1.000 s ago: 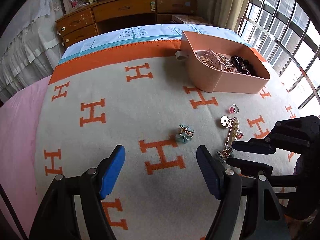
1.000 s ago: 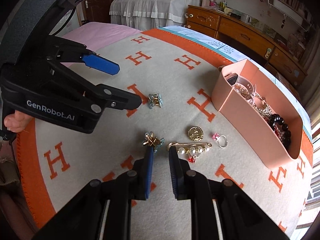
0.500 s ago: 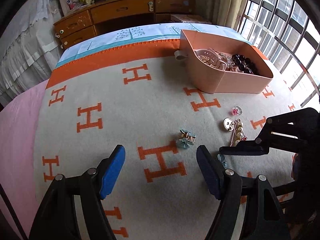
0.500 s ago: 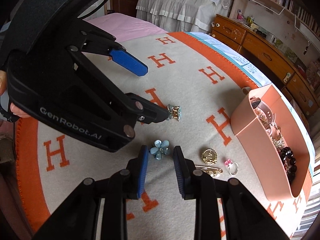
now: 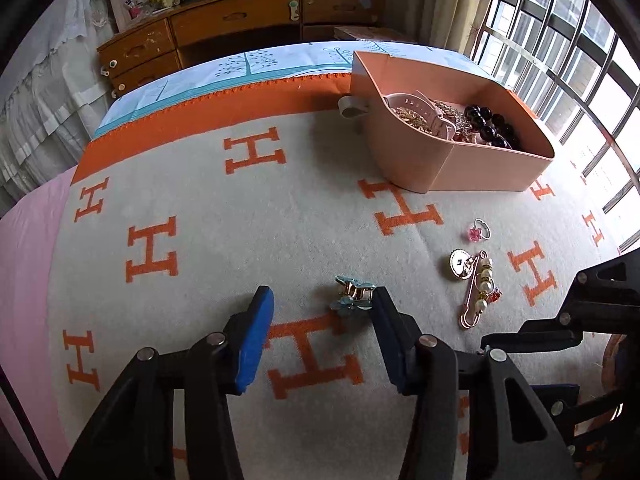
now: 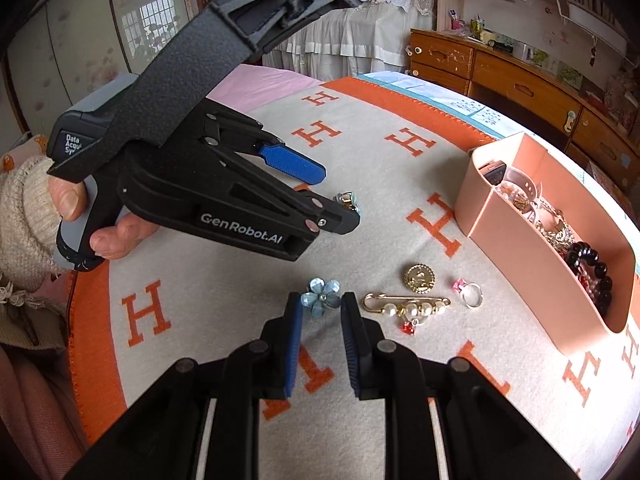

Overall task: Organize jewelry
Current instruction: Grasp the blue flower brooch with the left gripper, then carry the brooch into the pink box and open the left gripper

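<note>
Jewelry lies scattered on the orange-lettered blanket (image 5: 200, 208) spread over the bed, near the pink box (image 5: 460, 168) already partly filled. A blue flower clip (image 6: 320, 298) is seen just ahead of the right gripper (image 6: 320, 314), whose jaws stand apart with nothing held. A second small clip (image 5: 354, 298) is touched by one finger of the left gripper (image 5: 320, 304), whose jaws are spread wide. Both pieces are judged light, hard and slippery, with thin petals likely to chip or spring loose; a gentle hold across the metal body is advised. The pearl pin (image 6: 406, 308), gold brooch (image 6: 419, 278) and pink ring (image 6: 470, 294) are best taken by their stiff metal parts.
</note>
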